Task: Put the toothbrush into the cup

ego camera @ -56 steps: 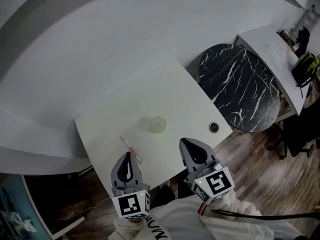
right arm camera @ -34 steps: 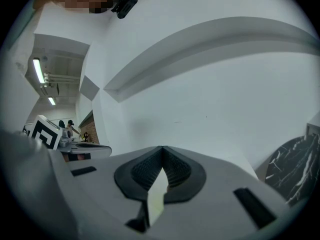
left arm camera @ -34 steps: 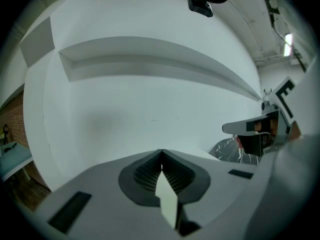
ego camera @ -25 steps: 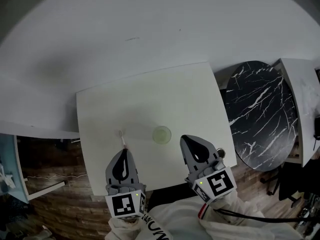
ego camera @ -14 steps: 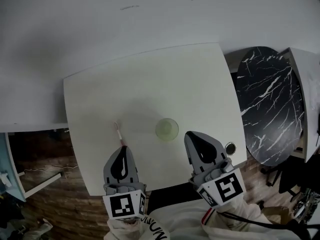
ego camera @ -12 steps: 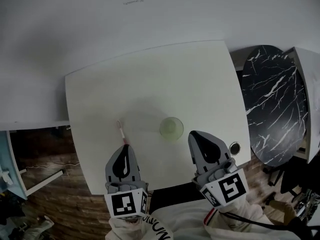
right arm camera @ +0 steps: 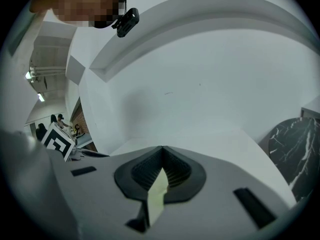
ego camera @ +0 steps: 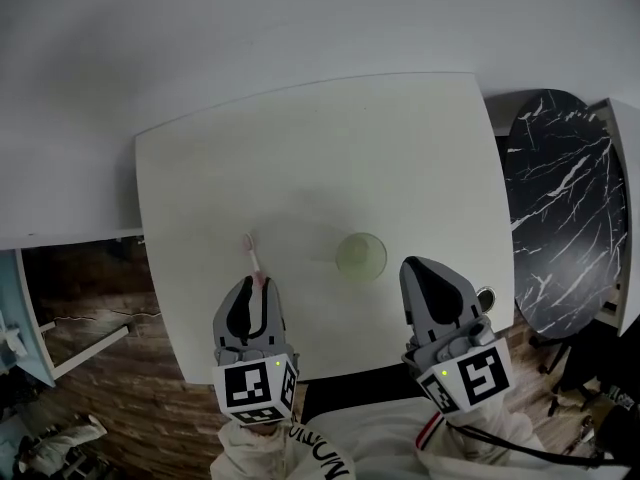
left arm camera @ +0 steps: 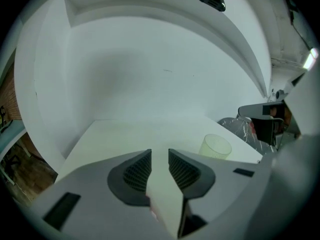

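The left gripper (ego camera: 251, 290) has its jaws parted; they have just been opening, and the pads press on nothing. The toothbrush (ego camera: 254, 259) lies flat on the table (ego camera: 300, 148) just ahead of the jaw tips, handle end nearest (a pinkish trace shows low in the gap). To grasp well, it should probably straddle the handle, stay low, and close squarely so the handle cannot roll. The cup (ego camera: 361, 255) stands upright to the right of these jaws. The right gripper (ego camera: 425, 268) is clenched and empty, with the cup ahead of it to the left.
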Available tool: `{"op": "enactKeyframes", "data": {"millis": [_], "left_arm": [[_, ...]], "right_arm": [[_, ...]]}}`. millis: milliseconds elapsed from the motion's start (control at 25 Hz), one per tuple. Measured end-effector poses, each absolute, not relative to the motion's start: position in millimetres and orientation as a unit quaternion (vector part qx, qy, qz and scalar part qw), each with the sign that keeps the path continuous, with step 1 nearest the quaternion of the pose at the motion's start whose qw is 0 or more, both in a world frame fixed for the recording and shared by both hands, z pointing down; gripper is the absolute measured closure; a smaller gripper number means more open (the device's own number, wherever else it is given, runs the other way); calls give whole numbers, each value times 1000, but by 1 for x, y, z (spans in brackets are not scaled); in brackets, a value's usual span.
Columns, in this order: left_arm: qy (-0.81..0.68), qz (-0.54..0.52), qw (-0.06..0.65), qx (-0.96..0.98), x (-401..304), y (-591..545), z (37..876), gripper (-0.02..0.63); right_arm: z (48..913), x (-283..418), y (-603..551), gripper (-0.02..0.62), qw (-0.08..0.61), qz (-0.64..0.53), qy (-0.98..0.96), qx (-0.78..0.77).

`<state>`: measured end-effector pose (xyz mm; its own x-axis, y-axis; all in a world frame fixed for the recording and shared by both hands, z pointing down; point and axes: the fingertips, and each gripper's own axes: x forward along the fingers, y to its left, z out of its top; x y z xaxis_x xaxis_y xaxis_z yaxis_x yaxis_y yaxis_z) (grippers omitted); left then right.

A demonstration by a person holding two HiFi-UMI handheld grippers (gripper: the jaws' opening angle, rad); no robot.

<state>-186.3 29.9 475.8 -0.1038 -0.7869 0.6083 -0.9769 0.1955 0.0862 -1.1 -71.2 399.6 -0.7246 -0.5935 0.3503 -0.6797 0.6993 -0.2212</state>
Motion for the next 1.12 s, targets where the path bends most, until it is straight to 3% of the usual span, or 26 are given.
{"op": "enactKeyframes", "data": {"millis": [200, 1120], "left_arm": [[-706, 173, 303, 616, -187, 28, 491, 459], [-677, 235, 406, 567, -215, 33, 569, 460]], "right_arm": [[403, -3, -73, 591, 128, 174, -912, 348], [431, -16, -97, 591, 148, 198, -901, 355]]}}
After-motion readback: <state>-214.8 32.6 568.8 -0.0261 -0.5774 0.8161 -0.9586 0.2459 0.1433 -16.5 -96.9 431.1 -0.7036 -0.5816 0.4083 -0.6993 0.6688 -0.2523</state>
